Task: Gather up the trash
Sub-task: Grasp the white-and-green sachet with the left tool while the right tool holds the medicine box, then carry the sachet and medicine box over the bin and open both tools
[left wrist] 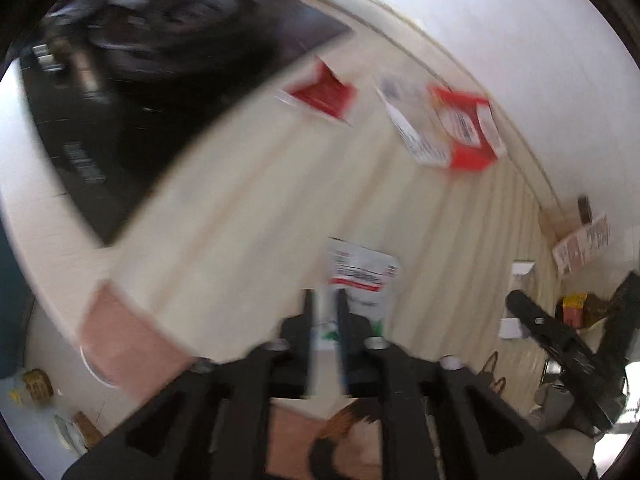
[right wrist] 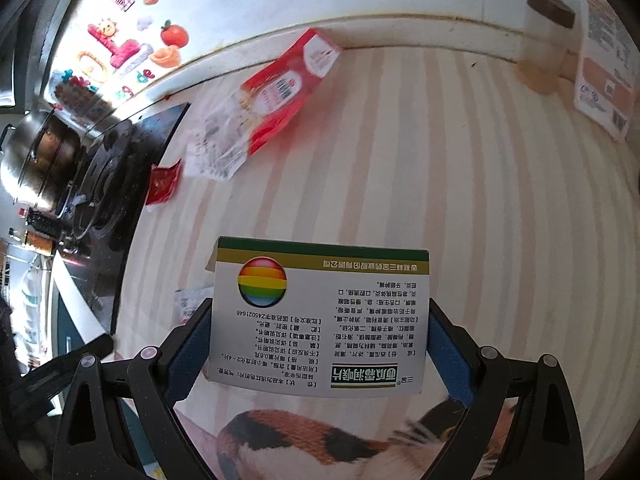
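My right gripper [right wrist: 320, 308] is shut on a white medicine box [right wrist: 320, 320] with a green and gold band and a rainbow ball, held above the striped counter [right wrist: 400, 180]. The left wrist view is blurred. In it my left gripper [left wrist: 325, 300] points down with a narrow gap between its fingers, and nothing is clearly pinched. A white packet with a red stripe [left wrist: 362, 274] lies just beyond its tips. Further back lie a red sachet [left wrist: 320, 94], a red and white carton [right wrist: 288, 88] and a crumpled clear wrapper [right wrist: 218, 148].
A black hob [right wrist: 116, 184] with a steel pot [right wrist: 36, 160] borders the counter on the left. A jar with a brown lid [right wrist: 548, 28] and an upright box [right wrist: 604, 76] stand against the back wall. A calico cat [right wrist: 320, 440] is below the grippers.
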`<action>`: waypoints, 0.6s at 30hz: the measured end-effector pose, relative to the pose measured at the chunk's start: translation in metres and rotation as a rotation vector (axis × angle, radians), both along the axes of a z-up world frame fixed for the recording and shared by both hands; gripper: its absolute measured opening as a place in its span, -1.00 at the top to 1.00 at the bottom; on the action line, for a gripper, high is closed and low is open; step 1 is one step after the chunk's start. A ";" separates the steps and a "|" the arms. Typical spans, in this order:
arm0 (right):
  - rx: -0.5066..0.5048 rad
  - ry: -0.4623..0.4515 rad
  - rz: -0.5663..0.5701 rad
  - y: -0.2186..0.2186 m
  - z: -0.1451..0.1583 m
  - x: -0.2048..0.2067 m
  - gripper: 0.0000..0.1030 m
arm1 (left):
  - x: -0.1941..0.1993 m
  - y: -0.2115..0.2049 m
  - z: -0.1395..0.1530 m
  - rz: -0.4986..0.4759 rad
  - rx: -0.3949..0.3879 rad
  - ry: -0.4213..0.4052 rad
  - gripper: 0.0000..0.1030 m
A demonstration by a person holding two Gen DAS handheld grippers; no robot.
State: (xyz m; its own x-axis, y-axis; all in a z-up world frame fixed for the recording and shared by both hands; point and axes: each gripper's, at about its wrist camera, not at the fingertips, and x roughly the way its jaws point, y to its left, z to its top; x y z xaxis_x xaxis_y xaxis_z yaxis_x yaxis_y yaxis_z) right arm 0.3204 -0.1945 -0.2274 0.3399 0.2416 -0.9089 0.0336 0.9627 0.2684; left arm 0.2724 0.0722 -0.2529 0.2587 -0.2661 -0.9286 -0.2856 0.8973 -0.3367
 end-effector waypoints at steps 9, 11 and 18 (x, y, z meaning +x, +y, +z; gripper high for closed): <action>-0.029 -0.008 -0.087 -0.055 -0.002 0.010 -0.89 | 0.035 -0.082 -0.040 -0.196 0.173 0.080 -0.04; -0.022 0.001 -0.107 -0.063 -0.008 0.011 -0.89 | 0.035 -0.091 -0.039 -0.215 0.232 0.079 0.06; -0.002 0.024 -0.141 -0.072 -0.024 0.011 -0.90 | 0.028 -0.088 -0.026 -0.225 0.268 0.069 0.99</action>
